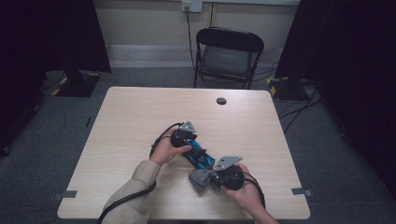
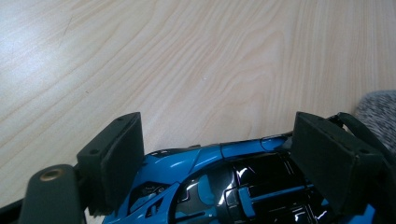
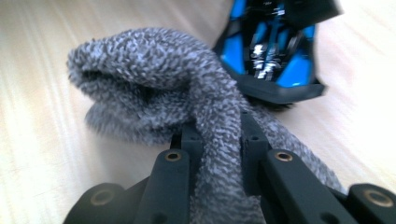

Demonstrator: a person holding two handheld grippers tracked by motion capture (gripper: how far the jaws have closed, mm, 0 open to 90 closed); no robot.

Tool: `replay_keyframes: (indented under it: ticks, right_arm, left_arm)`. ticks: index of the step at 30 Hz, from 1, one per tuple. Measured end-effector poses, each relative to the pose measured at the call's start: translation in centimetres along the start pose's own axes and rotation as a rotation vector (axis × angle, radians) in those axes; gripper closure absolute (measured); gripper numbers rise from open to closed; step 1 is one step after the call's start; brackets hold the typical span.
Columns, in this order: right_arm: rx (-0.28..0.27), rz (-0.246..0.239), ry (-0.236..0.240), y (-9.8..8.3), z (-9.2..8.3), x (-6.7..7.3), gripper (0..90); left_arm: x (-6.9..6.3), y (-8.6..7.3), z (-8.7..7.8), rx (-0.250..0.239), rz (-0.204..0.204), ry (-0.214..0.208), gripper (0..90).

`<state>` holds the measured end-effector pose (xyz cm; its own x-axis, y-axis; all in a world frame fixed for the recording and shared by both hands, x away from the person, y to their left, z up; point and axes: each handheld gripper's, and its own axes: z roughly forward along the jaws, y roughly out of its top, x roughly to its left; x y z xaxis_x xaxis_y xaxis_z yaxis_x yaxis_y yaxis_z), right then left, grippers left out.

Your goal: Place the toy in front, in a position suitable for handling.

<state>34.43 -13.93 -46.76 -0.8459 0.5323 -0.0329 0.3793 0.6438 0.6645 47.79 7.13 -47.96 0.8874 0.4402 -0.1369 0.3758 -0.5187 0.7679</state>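
A blue and black toy car (image 1: 201,155) lies on the wooden table (image 1: 135,121), near the front centre. My left gripper (image 1: 191,144) comes at it from the upper left. In the left gripper view the car (image 2: 210,179) sits between the two black pads (image 2: 119,156), which press on its sides, so the left gripper (image 2: 218,133) is shut on it. My right gripper (image 1: 213,178) is shut on a grey knitted cloth (image 1: 200,180) just right of and below the car. In the right gripper view the cloth (image 3: 140,70) bulges out beyond the right gripper (image 3: 220,135), right next to the car's end (image 3: 275,51).
A black folding chair (image 1: 229,51) stands behind the table's far edge. A dark cable hole (image 1: 221,101) sits in the tabletop near that edge. Bare tabletop spreads to the left and behind the hands. An edge of the grey cloth (image 2: 379,112) lies at the right of the left gripper view.
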Motion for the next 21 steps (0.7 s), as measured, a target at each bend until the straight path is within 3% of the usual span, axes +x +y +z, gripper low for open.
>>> replay_keyframes:
  ticks: [3, 6, 9, 12, 16, 21]
  right_arm:
    - [-0.008, 0.016, -0.010, 0.0, 0.0, -0.5, 77.8]
    - [-0.012, 0.020, -0.018, 0.1, 0.2, -0.8, 77.9]
    - [-0.015, 0.017, -0.033, 0.5, 0.5, -1.1, 78.0]
    - [-0.014, 0.021, -0.043, 0.9, 0.9, -1.4, 78.1]
    - [-0.014, 0.024, -0.036, 1.2, 1.4, -1.5, 78.1]
    - [-0.008, 0.019, -0.039, 1.4, 1.4, -1.4, 78.0]
  left_arm:
    - [-0.2, 0.1, 0.0, 0.003, 0.025, -0.002, 19.9]
    - [-0.6, 0.4, -0.2, 0.031, 0.057, -0.013, 20.9]
    - [-0.7, 0.5, -0.5, 0.062, 0.091, 0.002, 21.5]
    - [-0.3, 0.0, -1.0, 0.048, 0.017, -0.015, 26.2]
    - [0.2, -0.9, -1.4, -0.006, 0.006, -0.001, 26.3]
    - [-0.2, -0.8, -1.3, 0.000, 0.012, -0.001, 26.4]
